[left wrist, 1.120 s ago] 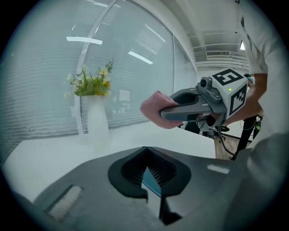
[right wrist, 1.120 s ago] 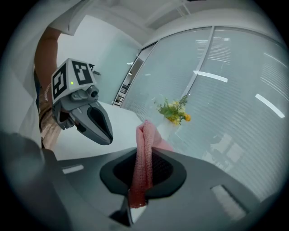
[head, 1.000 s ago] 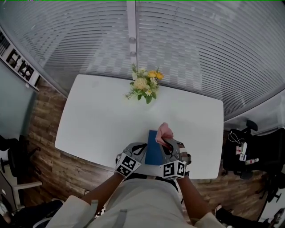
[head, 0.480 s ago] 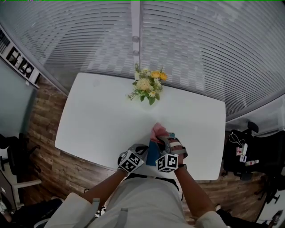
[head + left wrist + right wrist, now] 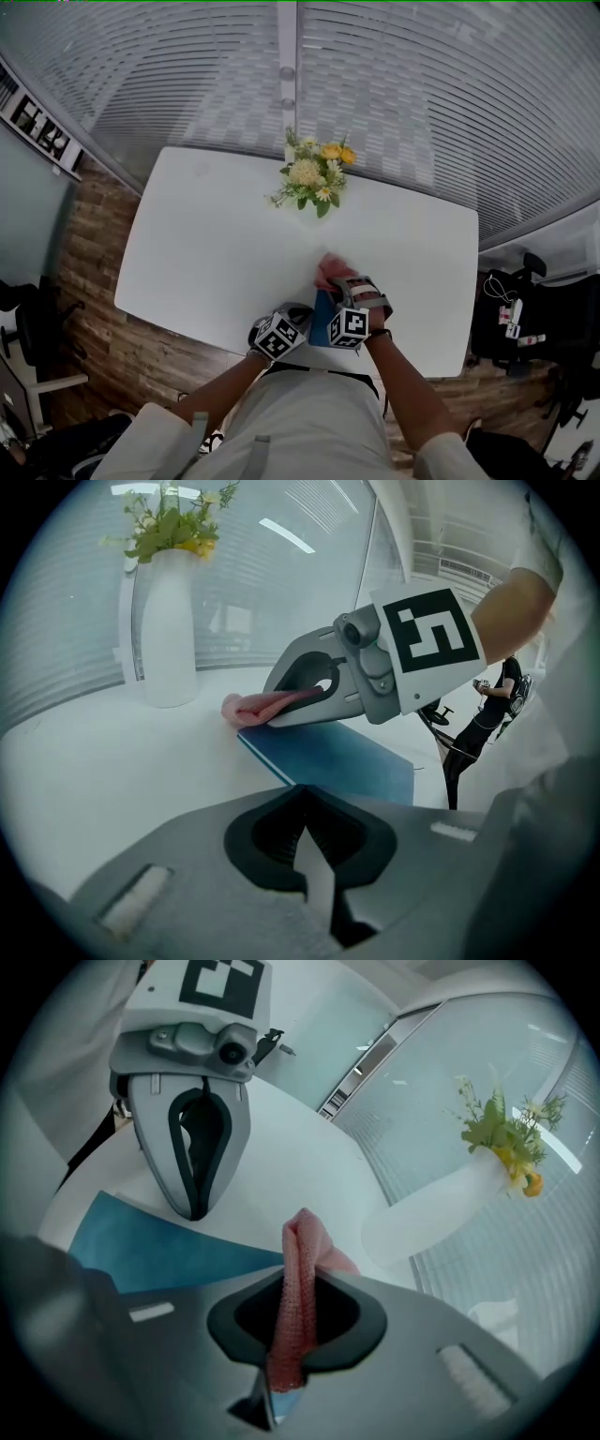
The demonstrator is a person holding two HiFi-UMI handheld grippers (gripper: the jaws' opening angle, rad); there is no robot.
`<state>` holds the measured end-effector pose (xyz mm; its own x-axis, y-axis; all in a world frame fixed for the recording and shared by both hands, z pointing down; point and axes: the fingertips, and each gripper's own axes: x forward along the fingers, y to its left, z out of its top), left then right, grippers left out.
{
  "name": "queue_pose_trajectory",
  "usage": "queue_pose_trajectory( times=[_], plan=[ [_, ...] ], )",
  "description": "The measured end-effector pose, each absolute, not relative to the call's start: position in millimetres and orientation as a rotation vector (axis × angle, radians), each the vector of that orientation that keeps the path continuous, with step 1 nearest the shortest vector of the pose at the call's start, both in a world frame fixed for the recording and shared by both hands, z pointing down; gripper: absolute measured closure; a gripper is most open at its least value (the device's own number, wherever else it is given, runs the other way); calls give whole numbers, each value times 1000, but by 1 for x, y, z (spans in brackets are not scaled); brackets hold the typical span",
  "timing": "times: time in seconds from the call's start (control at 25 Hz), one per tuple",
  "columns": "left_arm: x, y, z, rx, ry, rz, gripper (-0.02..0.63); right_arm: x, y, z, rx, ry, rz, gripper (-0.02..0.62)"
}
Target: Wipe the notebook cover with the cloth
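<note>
Pink cloth (image 5: pixel 300 1279) is pinched between the jaws of the right gripper (image 5: pixel 286 1372), and its folded end sticks out past the tips. Under it the blue notebook (image 5: pixel 159 1246) lies flat near the front edge of the white table (image 5: pixel 206 244). The cloth sits at the notebook's far edge. The left gripper (image 5: pixel 314 855) has its 2 jaws drawn together on nothing, with its tips just beside the notebook's left edge. Farther back, a white vase (image 5: pixel 169 630) of yellow and white flowers (image 5: pixel 314 173) stands near the table's far edge.
</note>
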<state>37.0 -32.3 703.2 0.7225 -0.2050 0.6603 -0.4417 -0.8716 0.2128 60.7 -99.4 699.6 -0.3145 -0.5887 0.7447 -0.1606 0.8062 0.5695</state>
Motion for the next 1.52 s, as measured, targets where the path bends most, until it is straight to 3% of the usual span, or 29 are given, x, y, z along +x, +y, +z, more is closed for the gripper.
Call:
queue_pose_trajectory(
  times=[1.52],
  plan=[
    [43,-26,718,2516,-397,1041,604,59,-75,726,470,-1783,-441,589]
  ],
)
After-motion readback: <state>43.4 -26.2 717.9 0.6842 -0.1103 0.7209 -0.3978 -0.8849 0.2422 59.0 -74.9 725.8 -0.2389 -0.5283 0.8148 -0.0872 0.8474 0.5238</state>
